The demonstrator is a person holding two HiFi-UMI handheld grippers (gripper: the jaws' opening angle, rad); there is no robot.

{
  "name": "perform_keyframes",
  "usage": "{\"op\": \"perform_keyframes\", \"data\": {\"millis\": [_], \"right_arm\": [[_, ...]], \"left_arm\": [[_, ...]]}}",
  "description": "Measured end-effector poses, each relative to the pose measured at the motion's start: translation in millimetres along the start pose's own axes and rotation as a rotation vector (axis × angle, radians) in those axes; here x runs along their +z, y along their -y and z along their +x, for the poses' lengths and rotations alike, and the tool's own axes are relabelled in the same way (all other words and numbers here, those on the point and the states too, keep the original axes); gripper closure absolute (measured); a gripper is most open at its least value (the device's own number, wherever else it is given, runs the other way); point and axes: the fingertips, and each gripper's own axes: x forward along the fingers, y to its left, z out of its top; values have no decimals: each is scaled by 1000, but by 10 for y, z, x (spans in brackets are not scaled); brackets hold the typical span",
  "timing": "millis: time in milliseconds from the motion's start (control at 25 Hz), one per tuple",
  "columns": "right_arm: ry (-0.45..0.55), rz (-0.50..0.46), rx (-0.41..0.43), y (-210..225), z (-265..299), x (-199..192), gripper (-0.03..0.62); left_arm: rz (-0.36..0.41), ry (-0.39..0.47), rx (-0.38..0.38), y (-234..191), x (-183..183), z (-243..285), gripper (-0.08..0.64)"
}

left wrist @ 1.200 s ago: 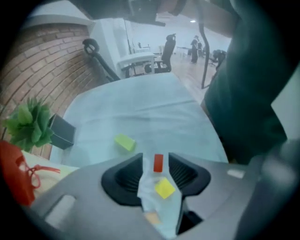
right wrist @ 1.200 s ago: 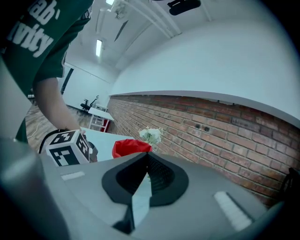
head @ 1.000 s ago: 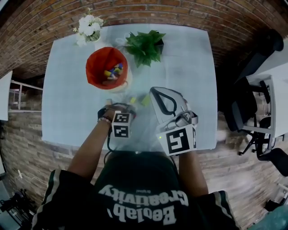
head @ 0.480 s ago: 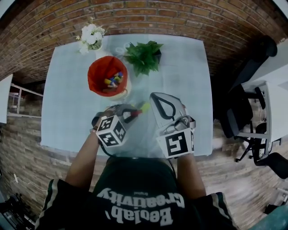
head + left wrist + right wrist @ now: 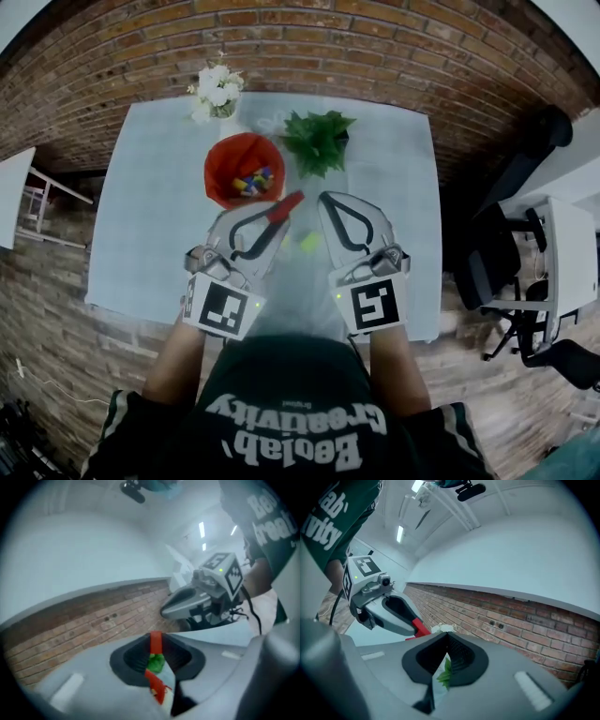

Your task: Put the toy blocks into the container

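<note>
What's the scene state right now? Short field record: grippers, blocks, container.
left hand-held gripper: shut on red block, just short of the container
right hand-held gripper: shut, nothing held
container: red, upright, coloured blocks inside
loose on table: one yellow-green block, between the two grippers
background: potted plant and white flowers at the far edge

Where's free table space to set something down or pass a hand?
Free: the table left of the bucket, and its right strip past the plant. Crowded: back centre with flowers, bucket, plant; the middle, where left tongs and right tongs hang near a green block.
</note>
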Motion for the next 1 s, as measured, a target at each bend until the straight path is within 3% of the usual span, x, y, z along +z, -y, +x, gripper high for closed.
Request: {"op": "perform_keyframes", "data": {"millis": [80,400,1000], "right_arm": [[5,-7,5,-21,38,61,584],[22,-2,63,-181,287,130,584],[-9,40,200,-459,1071,-212,585]], "left_arm": [[2,27,82,-135,68,-88,486],[-11,-1,141,-354,-44,-137,486],[-89,-167,231,-905,-863,-41,486]]}}
